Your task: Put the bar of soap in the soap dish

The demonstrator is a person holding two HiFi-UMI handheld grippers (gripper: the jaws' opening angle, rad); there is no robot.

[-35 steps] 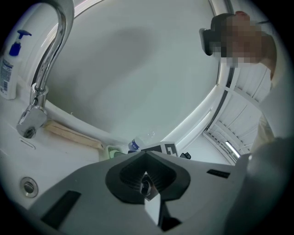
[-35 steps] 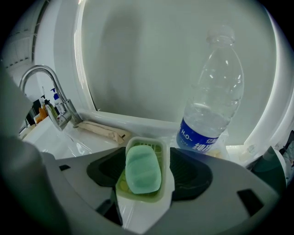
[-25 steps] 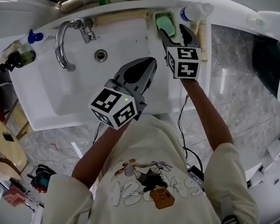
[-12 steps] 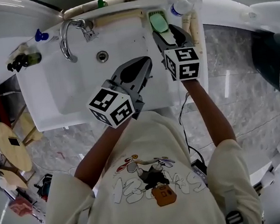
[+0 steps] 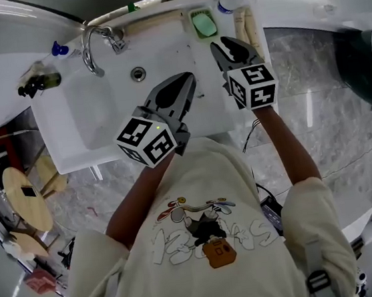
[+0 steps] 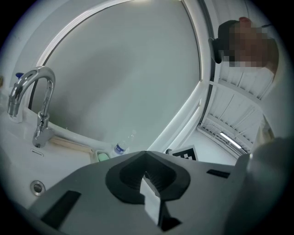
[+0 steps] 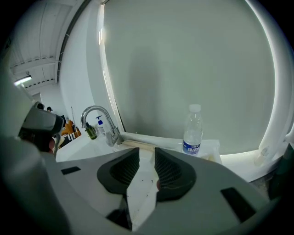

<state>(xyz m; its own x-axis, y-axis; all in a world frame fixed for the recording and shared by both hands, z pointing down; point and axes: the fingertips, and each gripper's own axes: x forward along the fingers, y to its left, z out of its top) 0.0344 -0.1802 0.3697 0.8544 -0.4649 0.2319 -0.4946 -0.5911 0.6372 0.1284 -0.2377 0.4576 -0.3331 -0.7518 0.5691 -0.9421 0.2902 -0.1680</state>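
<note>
The pale green bar of soap (image 5: 204,24) lies in the green soap dish (image 5: 193,17) on the back rim of the white sink, right of the faucet. In the left gripper view the soap (image 6: 104,156) shows as a small green patch past the jaws. My right gripper (image 5: 227,44) hovers just short of the dish, nearer the person, apart from the soap. Its jaws are closing, with a narrow gap and nothing between them (image 7: 147,153). My left gripper (image 5: 186,78) hangs over the basin's right side, shut and empty (image 6: 146,153).
A chrome faucet (image 5: 92,45) and the drain (image 5: 138,73) lie left of the dish. A water bottle (image 5: 228,1) stands at the sink's back right corner, close beside the dish. A dark bottle (image 5: 40,81) and a blue pump (image 5: 59,49) sit at the left end.
My right gripper has drawn back from the soap dish toward the person, and its jaws have narrowed. The soap stays in the dish. The left gripper has risen a little.
</note>
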